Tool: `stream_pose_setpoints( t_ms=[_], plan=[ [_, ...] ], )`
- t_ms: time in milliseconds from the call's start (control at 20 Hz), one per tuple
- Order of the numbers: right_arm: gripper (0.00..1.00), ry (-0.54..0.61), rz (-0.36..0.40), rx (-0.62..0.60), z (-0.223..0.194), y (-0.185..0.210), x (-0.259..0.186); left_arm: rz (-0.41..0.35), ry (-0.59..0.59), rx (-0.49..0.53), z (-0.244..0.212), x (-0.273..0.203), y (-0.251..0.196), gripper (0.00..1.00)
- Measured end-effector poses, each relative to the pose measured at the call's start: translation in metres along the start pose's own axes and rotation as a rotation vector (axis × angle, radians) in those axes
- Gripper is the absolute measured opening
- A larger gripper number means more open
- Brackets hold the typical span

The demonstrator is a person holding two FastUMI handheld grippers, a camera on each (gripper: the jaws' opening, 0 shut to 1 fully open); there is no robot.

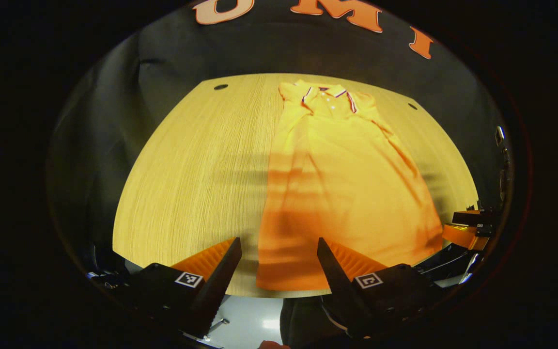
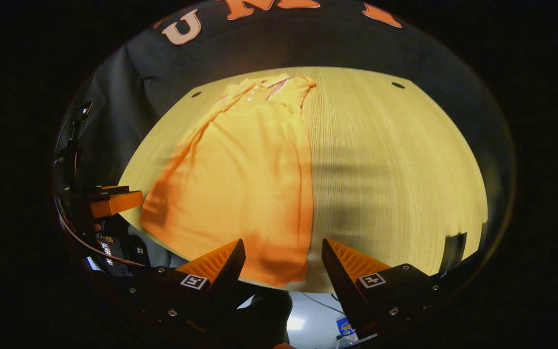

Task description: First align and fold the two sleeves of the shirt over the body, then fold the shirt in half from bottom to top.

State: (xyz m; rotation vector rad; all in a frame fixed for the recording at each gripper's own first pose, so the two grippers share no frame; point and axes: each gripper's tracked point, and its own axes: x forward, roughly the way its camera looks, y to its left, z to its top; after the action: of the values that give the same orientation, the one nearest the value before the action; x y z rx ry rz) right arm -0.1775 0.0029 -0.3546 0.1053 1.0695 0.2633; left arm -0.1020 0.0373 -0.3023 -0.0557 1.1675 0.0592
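Observation:
A yellow-orange polo shirt lies flat on the wooden table. Its striped collar is at the far side and its hem at the near edge. Both sides look folded in over the body, which gives a narrow shape. My left gripper hovers open at the near edge, just above the hem's left corner. My right gripper hovers open above the hem's right corner. Neither holds any cloth. Each view catches the other gripper at its side.
The table has small dark holes near its far corners. Bare wood lies left of the shirt in the left gripper view and right of it in the right gripper view. Black cloth walls stand behind. Pale floor shows below the near edge.

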Motion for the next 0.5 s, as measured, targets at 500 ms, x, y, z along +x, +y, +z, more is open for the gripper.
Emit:
stream_pose_setpoints(
  t_ms=[500],
  plan=[
    [0.98,0.106,-0.027,0.006,-0.018,0.0,0.016,-0.029,0.215,0.008,0.0,0.038,-0.01,0.98]
  ],
)
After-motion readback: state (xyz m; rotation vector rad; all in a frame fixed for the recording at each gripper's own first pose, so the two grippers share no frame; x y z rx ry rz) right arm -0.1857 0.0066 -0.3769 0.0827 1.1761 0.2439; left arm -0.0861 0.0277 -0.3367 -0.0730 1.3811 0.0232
